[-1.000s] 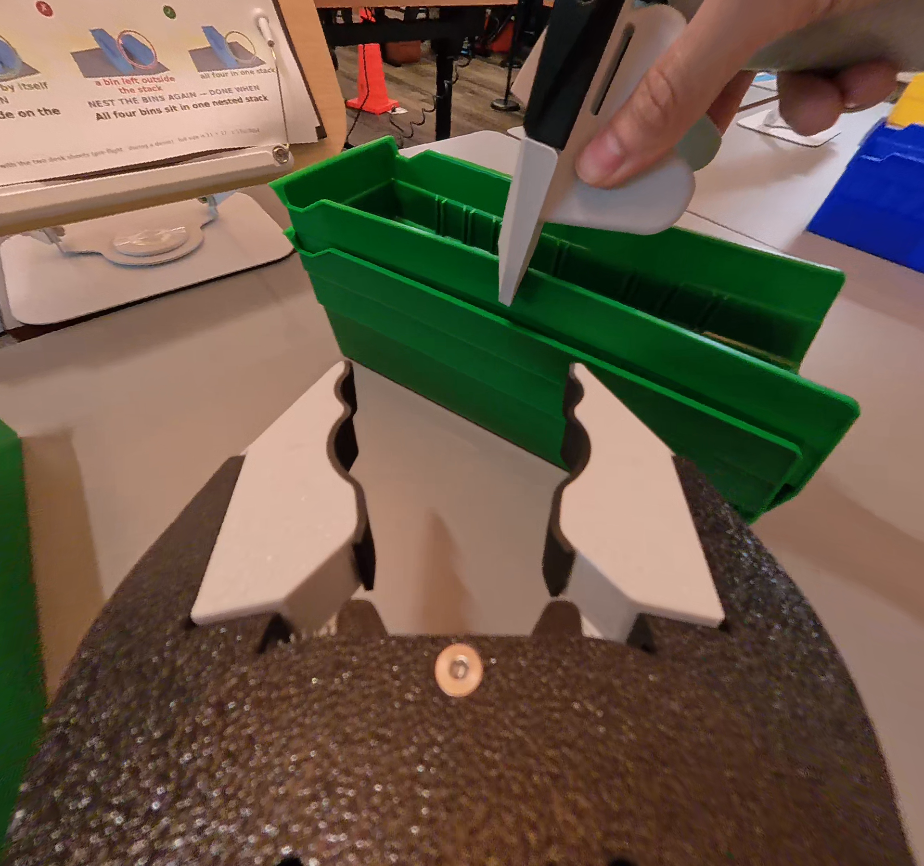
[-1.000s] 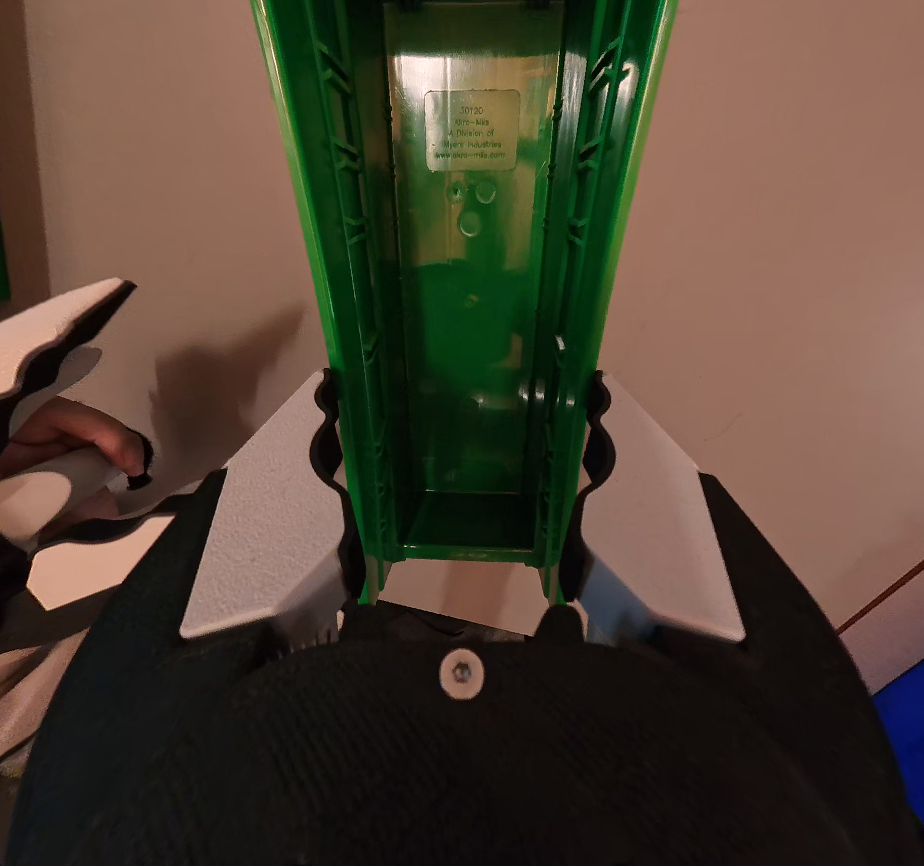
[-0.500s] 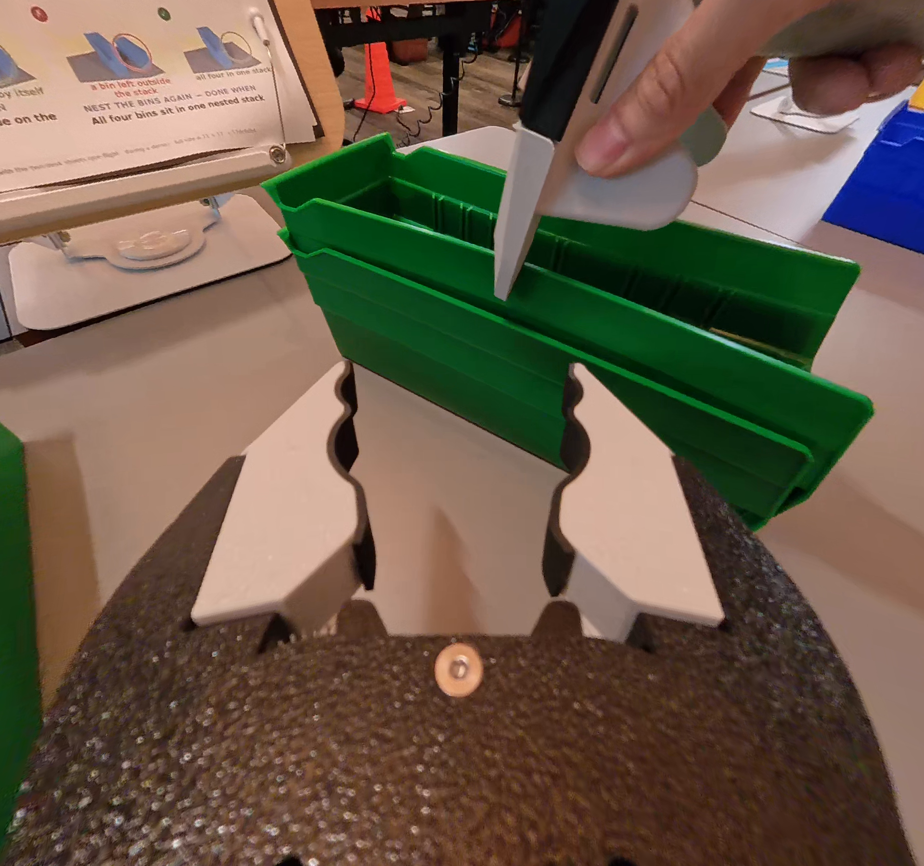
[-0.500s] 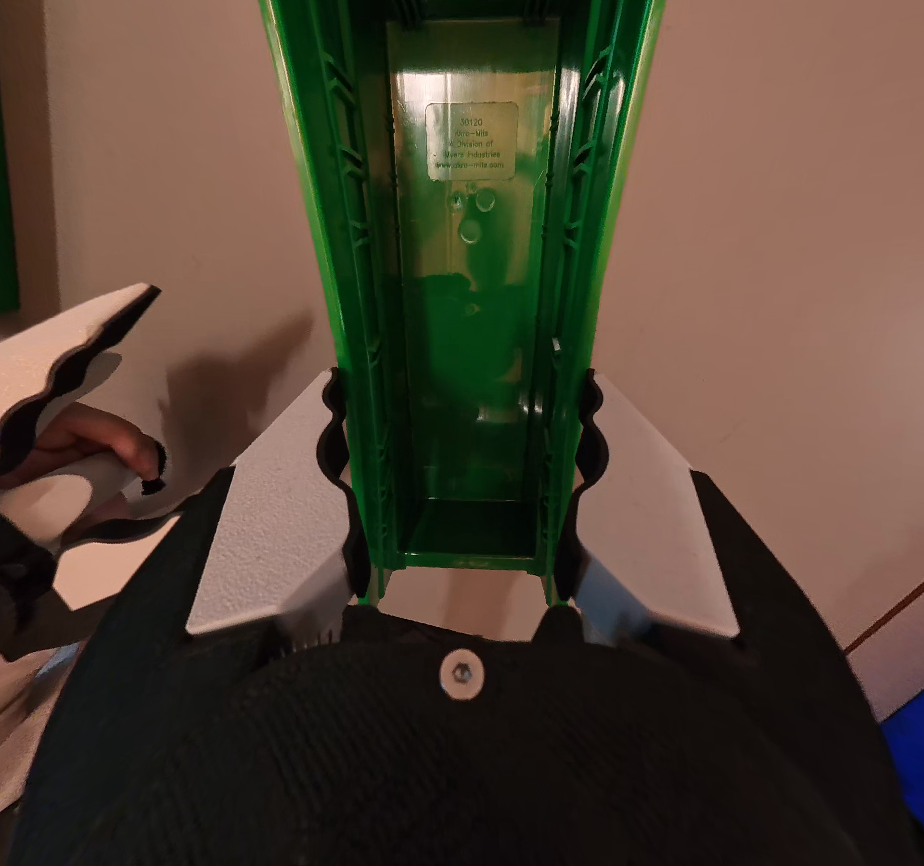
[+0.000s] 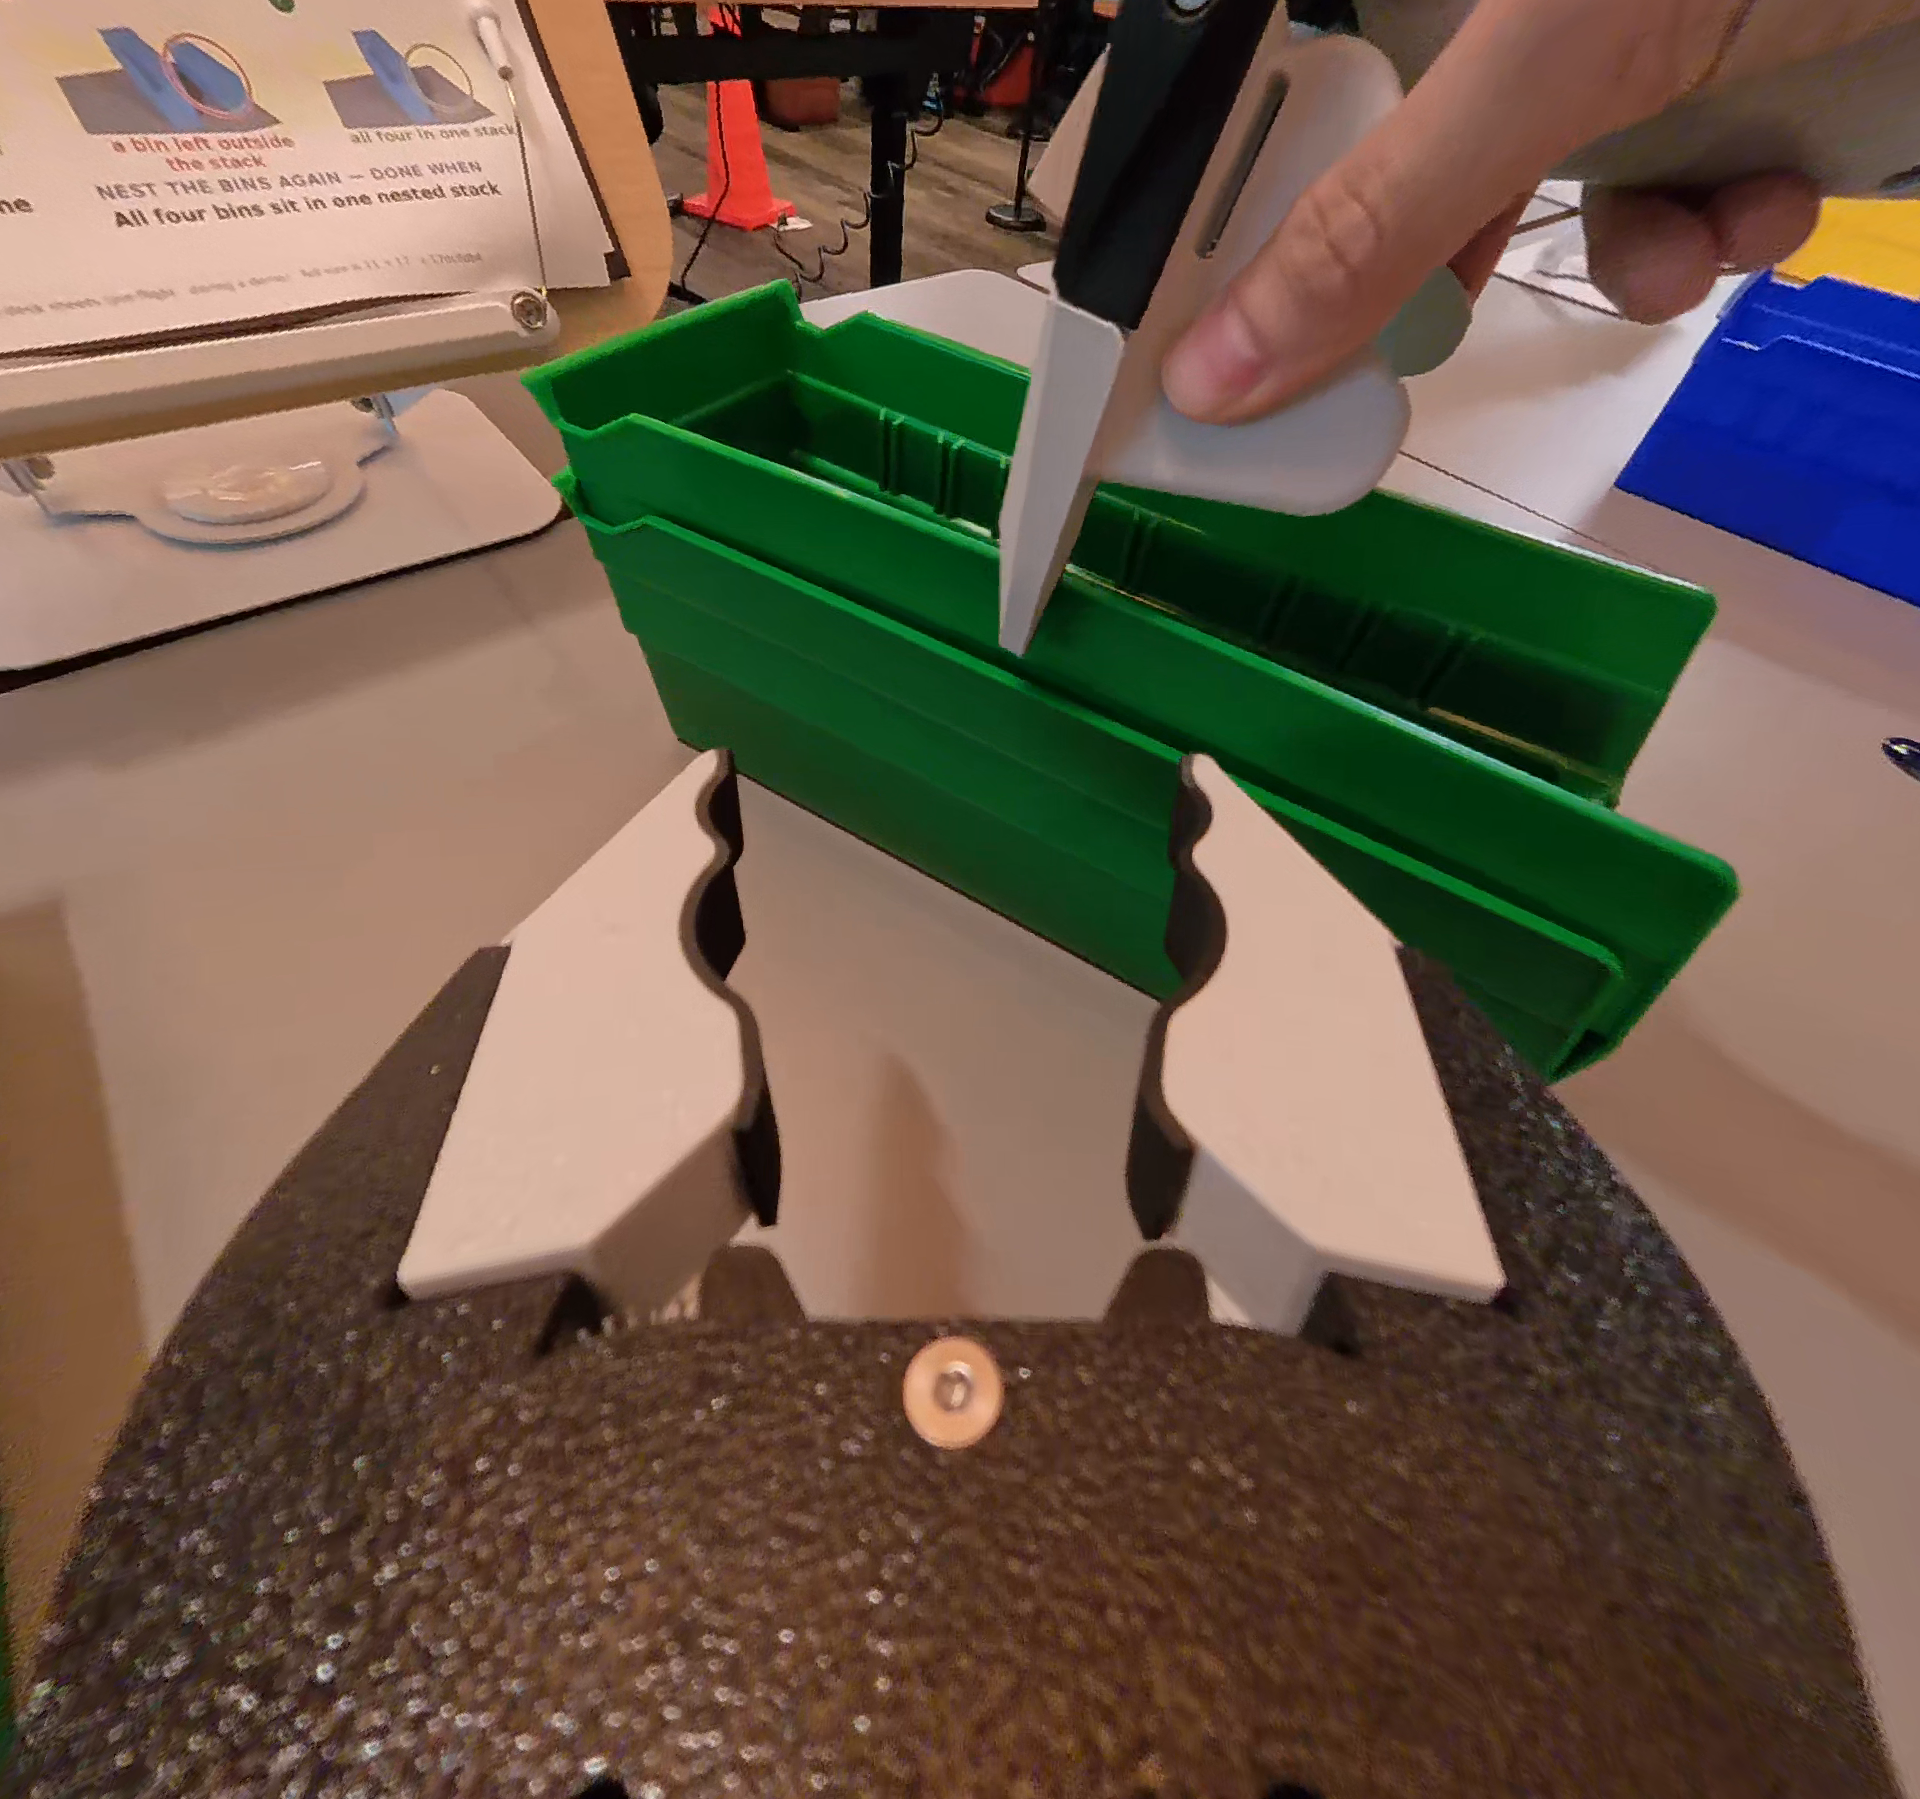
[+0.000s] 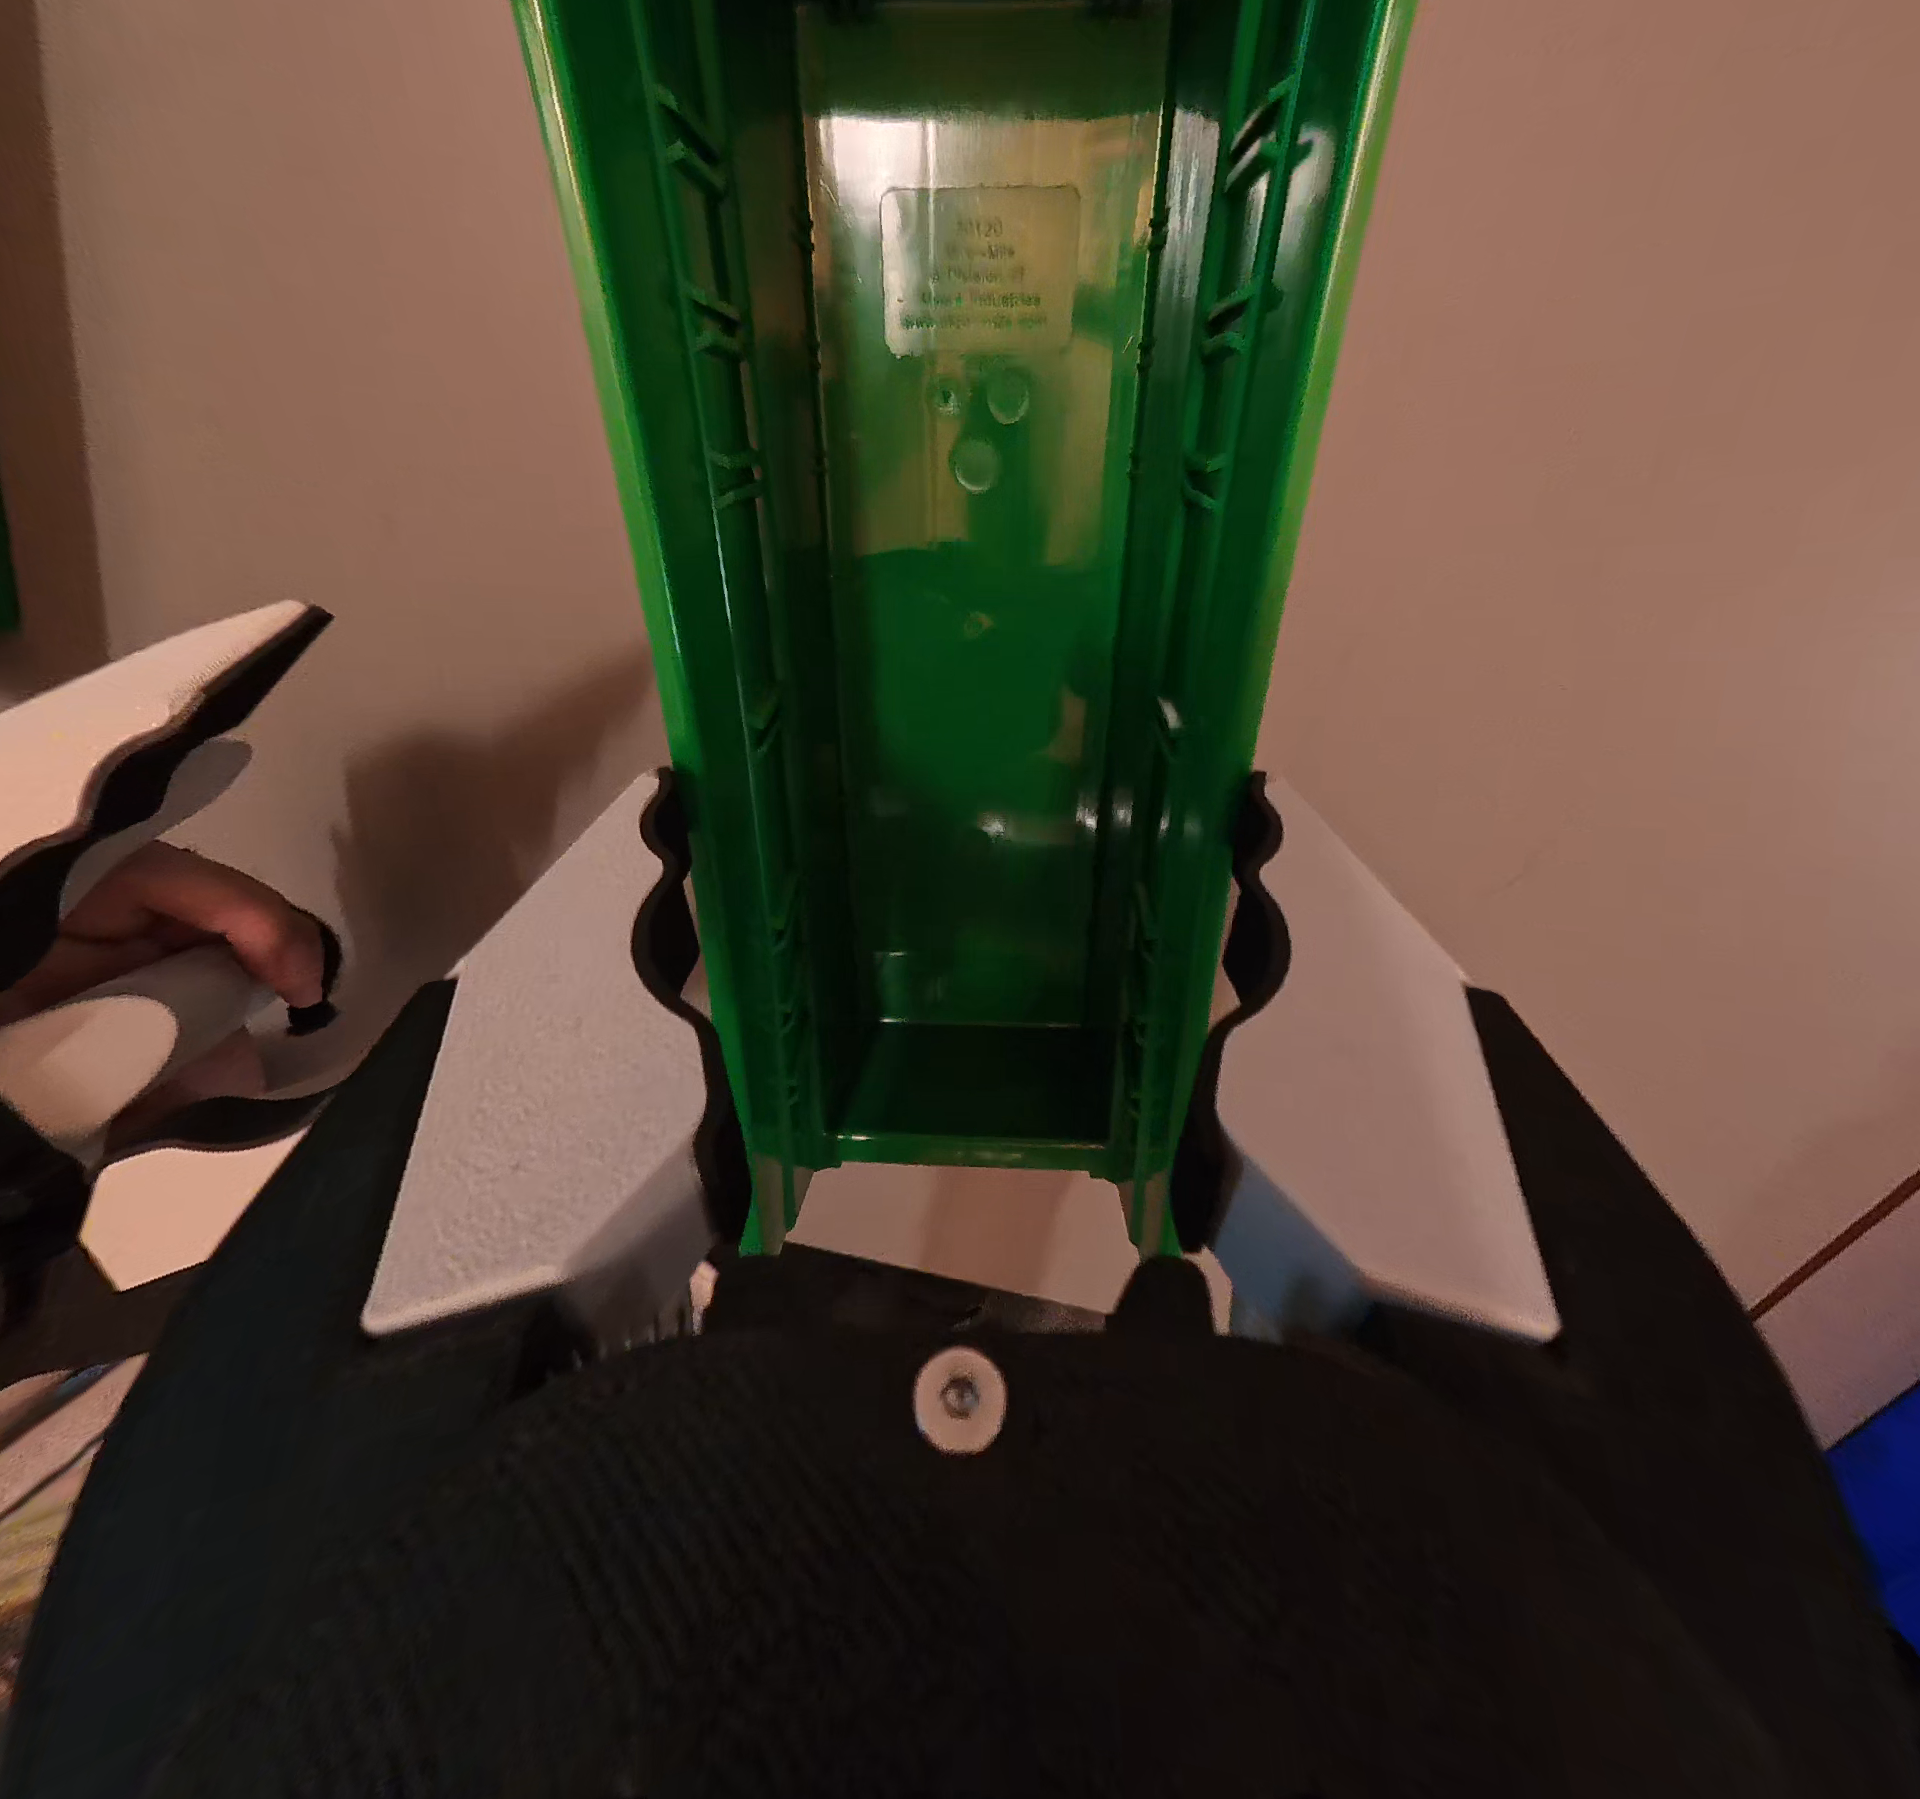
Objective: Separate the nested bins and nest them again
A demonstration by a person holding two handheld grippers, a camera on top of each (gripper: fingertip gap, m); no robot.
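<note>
- Beige tabletop (image 5: 312, 814) under both grippers; red and yellow bins on a far table behind
- Right gripper (image 6: 961, 1001): jaws closed against both long outer walls of the green nested bins (image 6: 987, 606); in the left wrist view one white finger (image 5: 1039, 513) lies against the near rim, held by a hand (image 5: 1475, 160)
- Left gripper (image 5: 961, 1001): jaws wide apart, holding nothing, just short of the stack's near wall
- Nested bins (image 5: 1039, 762): long, narrow, glossy green, ribbed inner walls, tilted; innermost bin holds nothing, pale label on its floor
- Instruction sheet (image 5: 260, 87) on a stand at left; blue bin (image 5: 1787, 461) at right
</note>
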